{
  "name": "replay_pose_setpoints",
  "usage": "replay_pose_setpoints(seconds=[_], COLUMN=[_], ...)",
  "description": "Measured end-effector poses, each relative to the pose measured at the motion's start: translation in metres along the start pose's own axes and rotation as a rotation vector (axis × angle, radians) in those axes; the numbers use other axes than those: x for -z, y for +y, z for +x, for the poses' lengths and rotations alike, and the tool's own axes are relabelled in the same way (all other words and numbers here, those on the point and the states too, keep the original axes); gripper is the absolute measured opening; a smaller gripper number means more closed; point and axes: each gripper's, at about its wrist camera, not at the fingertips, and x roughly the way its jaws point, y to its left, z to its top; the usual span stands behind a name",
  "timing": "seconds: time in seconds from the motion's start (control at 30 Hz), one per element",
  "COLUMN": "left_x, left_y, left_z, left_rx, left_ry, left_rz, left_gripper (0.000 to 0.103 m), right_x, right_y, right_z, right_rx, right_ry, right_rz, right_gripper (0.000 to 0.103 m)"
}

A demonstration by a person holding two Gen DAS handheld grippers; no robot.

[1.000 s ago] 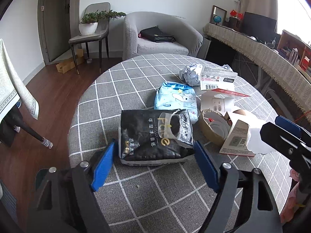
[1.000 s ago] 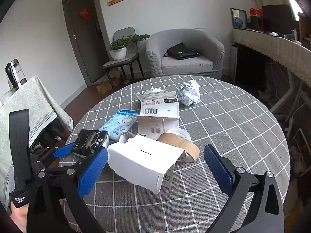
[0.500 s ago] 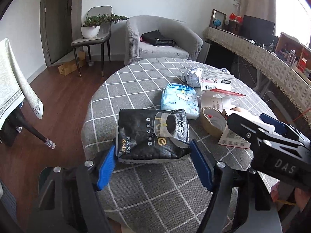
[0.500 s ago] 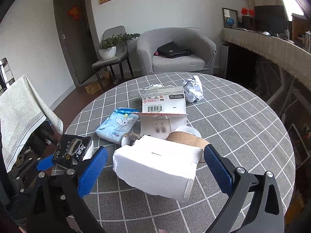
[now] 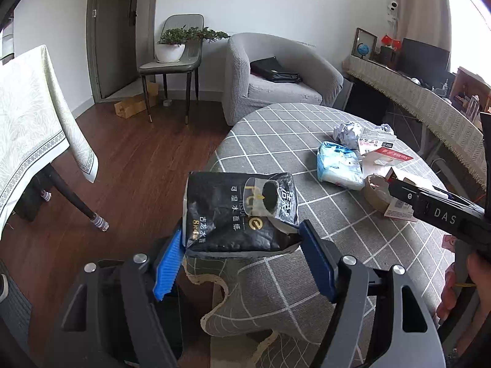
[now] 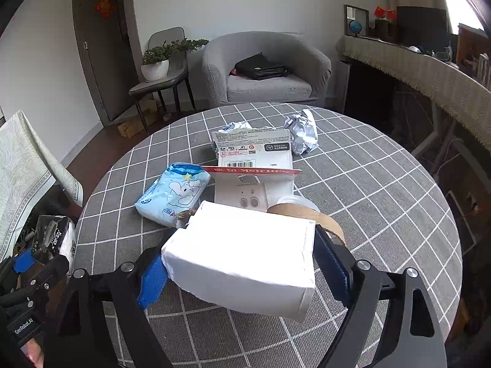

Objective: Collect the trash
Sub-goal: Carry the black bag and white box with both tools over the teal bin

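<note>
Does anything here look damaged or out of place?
Yes. The black tissue pack in the left gripper has its top torn open, a flap hanging loose. Beside the white box, the brown tape roll looks crushed out of round.

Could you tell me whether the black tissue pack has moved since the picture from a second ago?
Yes. The black tissue pack, clamped in the left gripper, lay on the round table before; now it hangs past the table's edge, above the wooden floor.

Black pack (image 5: 239,214) — white box (image 6: 242,260) — grey-checked tablecloth (image 6: 383,190).
</note>
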Motion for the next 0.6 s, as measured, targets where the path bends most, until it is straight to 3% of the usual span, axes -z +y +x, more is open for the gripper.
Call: replay_pose_setpoints(seconds=[0.07,0.4,0.6], left_x=[0.001,0.009,0.018], left_y=[0.006,0.042,0.076], left_z=[-0.002,-0.013,-0.015], left_rx=[-0.003,-0.042,-0.092], left_ry=[0.000,-0.006,0.004], left_rz=[-0.007,-0.041,-0.064], left_gripper=[0.075,0.075,0.075], right_x=[-0.001,-0.012,-0.014], right_y=[0.002,0.014,0.042], right_z=[-0.004,-0.040,-0.044], right_rx=[-0.004,-0.182,-0.248], right_ry=[-0.018,-0.152,-0.190], right_rz=[-0.007,0.054,0.033], right_gripper=[0.086,0.086,0.086])
